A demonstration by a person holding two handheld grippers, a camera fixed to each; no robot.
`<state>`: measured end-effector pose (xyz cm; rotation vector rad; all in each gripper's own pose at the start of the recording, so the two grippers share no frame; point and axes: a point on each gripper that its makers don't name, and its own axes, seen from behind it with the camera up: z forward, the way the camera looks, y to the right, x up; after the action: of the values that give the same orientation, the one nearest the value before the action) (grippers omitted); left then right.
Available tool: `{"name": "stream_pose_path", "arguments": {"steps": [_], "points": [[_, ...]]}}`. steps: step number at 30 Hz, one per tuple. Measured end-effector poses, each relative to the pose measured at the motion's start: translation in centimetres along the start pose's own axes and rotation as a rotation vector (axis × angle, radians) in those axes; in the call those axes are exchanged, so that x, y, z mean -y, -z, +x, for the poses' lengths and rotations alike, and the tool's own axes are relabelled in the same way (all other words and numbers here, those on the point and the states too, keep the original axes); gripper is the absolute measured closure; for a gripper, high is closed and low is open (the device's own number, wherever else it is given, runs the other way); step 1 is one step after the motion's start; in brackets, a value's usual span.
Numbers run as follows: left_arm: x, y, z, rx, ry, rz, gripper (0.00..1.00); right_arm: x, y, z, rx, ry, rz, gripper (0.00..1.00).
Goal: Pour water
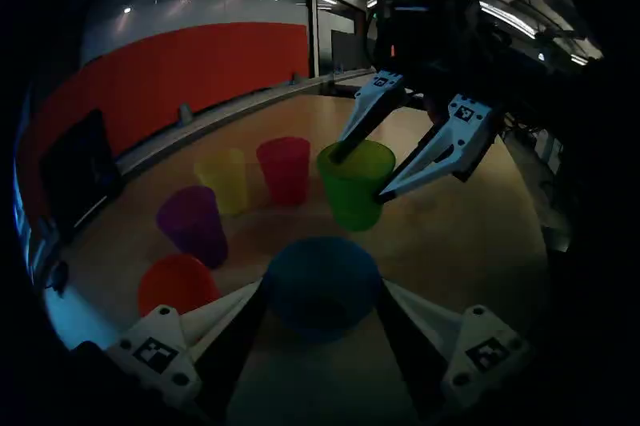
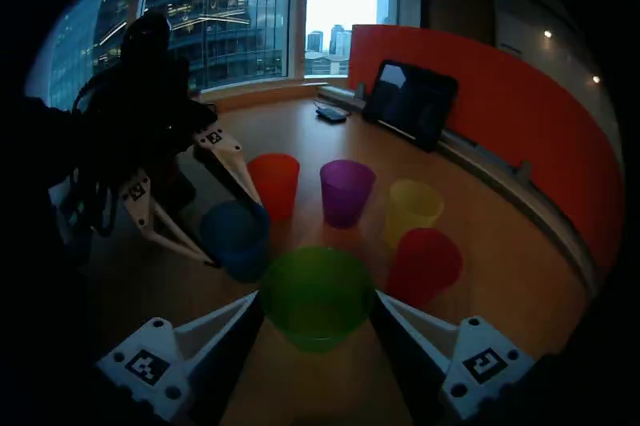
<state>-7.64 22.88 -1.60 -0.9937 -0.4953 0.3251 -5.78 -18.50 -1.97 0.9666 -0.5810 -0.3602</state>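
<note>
A blue cup (image 1: pixel 322 286) stands upright on the wooden table (image 1: pixel 448 242), and my left gripper (image 1: pixel 322 292) is shut on its sides. Just beyond it, a green cup (image 1: pixel 356 182) is upright in my right gripper (image 1: pixel 359 178), one finger on each side. The right gripper view has the green cup (image 2: pixel 316 294) close up between my right gripper's (image 2: pixel 315 296) fingers. To its left the left gripper (image 2: pixel 234 232) clasps the blue cup (image 2: pixel 236 238). In the dim light I cannot tell whether either cup holds water.
Other cups stand beside them: orange (image 2: pixel 274 184), purple (image 2: pixel 346 190), yellow (image 2: pixel 410 210) and red (image 2: pixel 422 264). A dark tablet (image 2: pixel 412 98) leans against the red wall, with a small device (image 2: pixel 330 113) near it. A person's dark figure (image 2: pixel 136 114) holds the left gripper.
</note>
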Motion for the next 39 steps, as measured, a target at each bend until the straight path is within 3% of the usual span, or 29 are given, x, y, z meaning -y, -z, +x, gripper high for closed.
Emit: {"name": "stream_pose_path", "arguments": {"steps": [8,14,27,39], "points": [[0.0,0.2,-0.8,0.02,0.003,0.004,0.1,0.3,-0.4,-0.6,0.009,-0.003,0.001,0.09],[0.1,0.6,-1.9,0.047,0.019,0.013,0.03,0.6,-0.9,-1.2,0.014,-0.007,0.005,0.09],[0.3,2.1,-3.5,0.064,0.054,0.034,0.03,1.6,-1.4,-2.2,0.02,-0.019,0.015,0.09],[0.3,3.0,-3.4,0.065,0.05,0.046,0.03,1.7,-1.0,-2.5,0.021,-0.034,0.005,0.06]]}}
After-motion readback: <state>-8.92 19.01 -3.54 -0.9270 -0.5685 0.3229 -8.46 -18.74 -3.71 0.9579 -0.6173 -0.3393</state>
